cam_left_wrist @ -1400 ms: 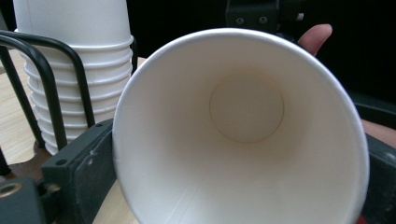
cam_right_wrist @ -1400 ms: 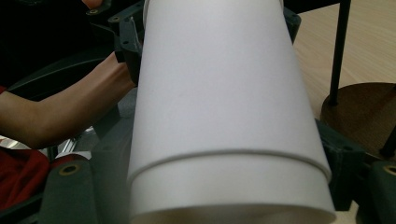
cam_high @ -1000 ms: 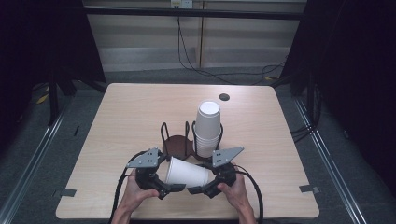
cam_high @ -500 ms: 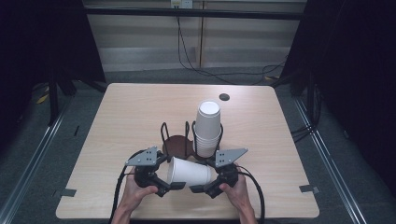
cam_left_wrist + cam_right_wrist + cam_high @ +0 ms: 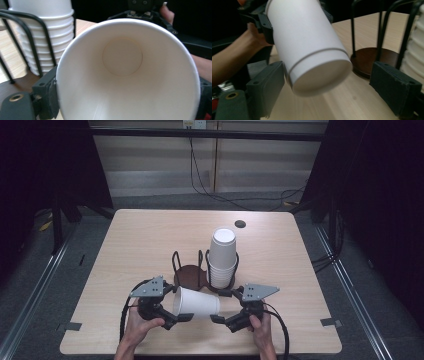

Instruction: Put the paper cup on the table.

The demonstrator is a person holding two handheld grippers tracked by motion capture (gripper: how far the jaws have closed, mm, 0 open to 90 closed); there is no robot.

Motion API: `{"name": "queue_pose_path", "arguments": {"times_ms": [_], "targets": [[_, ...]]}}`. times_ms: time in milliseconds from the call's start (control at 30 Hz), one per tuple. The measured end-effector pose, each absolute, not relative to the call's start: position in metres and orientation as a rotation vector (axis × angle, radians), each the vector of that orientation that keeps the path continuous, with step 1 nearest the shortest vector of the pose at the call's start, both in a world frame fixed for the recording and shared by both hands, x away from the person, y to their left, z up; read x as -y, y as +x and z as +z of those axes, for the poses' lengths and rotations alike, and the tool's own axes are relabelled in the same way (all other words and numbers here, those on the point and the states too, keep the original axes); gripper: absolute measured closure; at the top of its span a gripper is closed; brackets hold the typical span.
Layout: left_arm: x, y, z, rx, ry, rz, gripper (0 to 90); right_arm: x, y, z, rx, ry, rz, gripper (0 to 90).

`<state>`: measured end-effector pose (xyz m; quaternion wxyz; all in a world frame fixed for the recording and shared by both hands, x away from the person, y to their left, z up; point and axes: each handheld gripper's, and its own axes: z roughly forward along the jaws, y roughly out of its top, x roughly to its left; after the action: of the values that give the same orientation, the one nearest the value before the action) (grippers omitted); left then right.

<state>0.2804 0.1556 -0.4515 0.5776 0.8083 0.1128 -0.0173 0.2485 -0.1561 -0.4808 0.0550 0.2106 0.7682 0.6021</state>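
A white paper cup [image 5: 196,303] lies on its side just above the table's near edge. My left gripper [image 5: 179,306] is shut on the cup's rim end; its jaws have just been closing with the cup between them. In the left gripper view the cup's open mouth [image 5: 125,75] faces the camera, and my left gripper [image 5: 126,100] has a jaw pressed on each side of it. My right gripper [image 5: 220,306] stands open around the cup's base [image 5: 322,77]. In the right gripper view, my right gripper [image 5: 330,90] has its right pad [image 5: 394,87] well clear of the cup.
A black wire cup holder with a brown base [image 5: 190,275] stands mid-table just behind the grippers. Its right bay holds a tall stack of white cups [image 5: 222,257]. A small dark disc [image 5: 240,224] lies near the far edge of the wooden table [image 5: 125,250].
The left gripper and the cup have shifted slightly to the left. The right gripper has eased slightly to the right, and its jaws stand apart around the cup's base.
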Motion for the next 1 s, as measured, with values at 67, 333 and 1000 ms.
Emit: {"name": "queue_pose_path", "arguments": {"times_ms": [67, 333, 1000], "targets": [[-0.159, 0.282, -0.451, -0.289, 1.900, -0.038, 10.8, 0.159, 0.246, -0.482, -2.274, 0.665, 1.802, 12.8], [-0.169, 0.283, -0.450, -0.329, 1.935, -0.026, 10.9, 0.172, 0.243, -0.490, -2.054, 0.830, 1.710, 13.3], [-0.182, 0.291, -0.433, -0.420, 2.090, 0.043, 10.8, 0.182, 0.234, -0.508, -1.772, 0.903, 1.625, 13.4]]}}
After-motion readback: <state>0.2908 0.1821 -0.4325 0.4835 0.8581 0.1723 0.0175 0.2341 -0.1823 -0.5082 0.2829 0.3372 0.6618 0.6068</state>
